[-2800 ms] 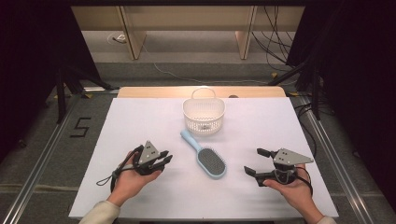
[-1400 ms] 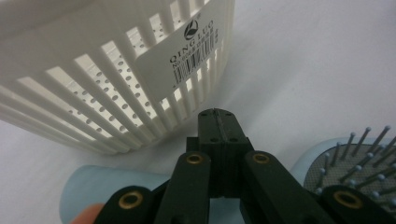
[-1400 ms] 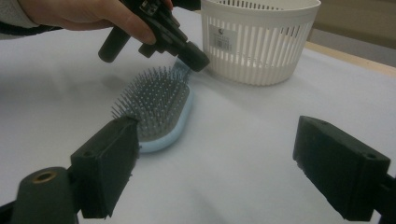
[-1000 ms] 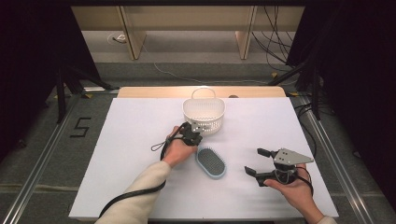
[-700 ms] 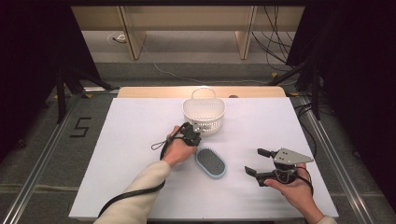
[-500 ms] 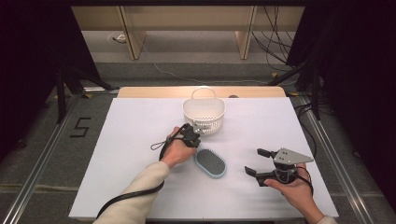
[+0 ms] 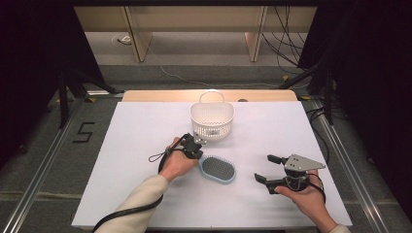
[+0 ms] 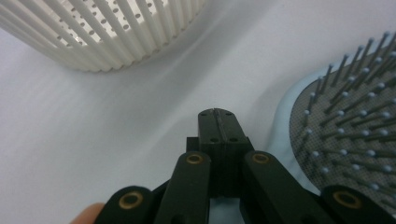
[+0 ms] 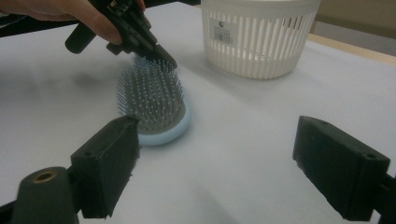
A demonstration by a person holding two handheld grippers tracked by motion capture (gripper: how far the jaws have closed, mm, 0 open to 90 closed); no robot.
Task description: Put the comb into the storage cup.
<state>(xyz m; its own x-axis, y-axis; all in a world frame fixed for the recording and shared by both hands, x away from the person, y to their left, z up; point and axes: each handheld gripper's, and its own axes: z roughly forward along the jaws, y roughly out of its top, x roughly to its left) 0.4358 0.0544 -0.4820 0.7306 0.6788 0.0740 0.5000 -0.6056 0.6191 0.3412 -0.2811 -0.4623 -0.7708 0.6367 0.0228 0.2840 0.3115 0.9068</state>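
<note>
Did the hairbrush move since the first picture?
Yes. The hairbrush now lies turned, its handle hidden under the left gripper, which has come right up beside the white basket.

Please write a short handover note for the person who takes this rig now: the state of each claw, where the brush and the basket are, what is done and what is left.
Left claw: jaws pressed shut, low over the handle end of the brush; I cannot tell if it grips the handle.
Right claw: open, empty, held to the right of the brush.
Brush: lies bristles up on the white table, in front of the basket, apart from it.
Basket: upright, nothing visible inside.
Done: left claw brought to the brush.
Left: probably to grip the brush, lift it and put it in the basket.
</note>
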